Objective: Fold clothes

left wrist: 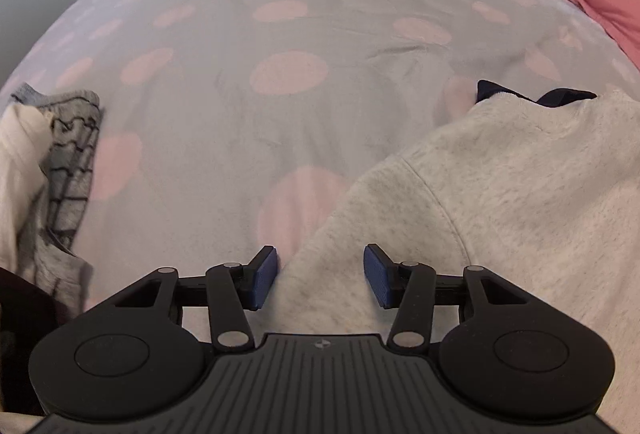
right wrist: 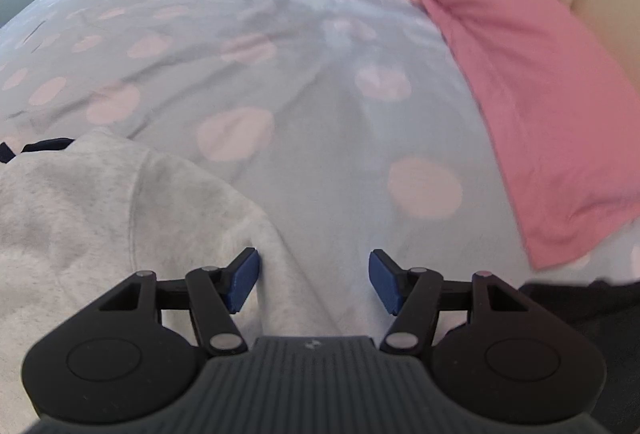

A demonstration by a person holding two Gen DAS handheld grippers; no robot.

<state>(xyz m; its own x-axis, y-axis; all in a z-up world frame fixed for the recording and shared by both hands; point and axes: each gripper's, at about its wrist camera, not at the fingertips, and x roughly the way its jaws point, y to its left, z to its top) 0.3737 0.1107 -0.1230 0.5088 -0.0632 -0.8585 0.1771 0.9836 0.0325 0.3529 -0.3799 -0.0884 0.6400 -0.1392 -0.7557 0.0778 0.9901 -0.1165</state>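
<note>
You are holding both tools, left (left wrist: 320,276) and right (right wrist: 314,282), spread apart over the soft, floppy grey sweatshirt's (left wrist: 500,194) sleeves; pinch near the cuffs.

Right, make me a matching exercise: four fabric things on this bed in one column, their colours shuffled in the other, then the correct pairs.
Things:
1. sweatshirt
2. pillow
3. duvet cover
4. patterned garment

Colours:
A. plain pink
B. pale grey with pink dots
C. grey with dark line pattern
D. light heather grey, fleecy

Pairs: 1-D, 2-A, 3-B, 4-C

Both the left tongs and the right tongs are open, each straddling a sleeve of the sweatshirt.
</note>
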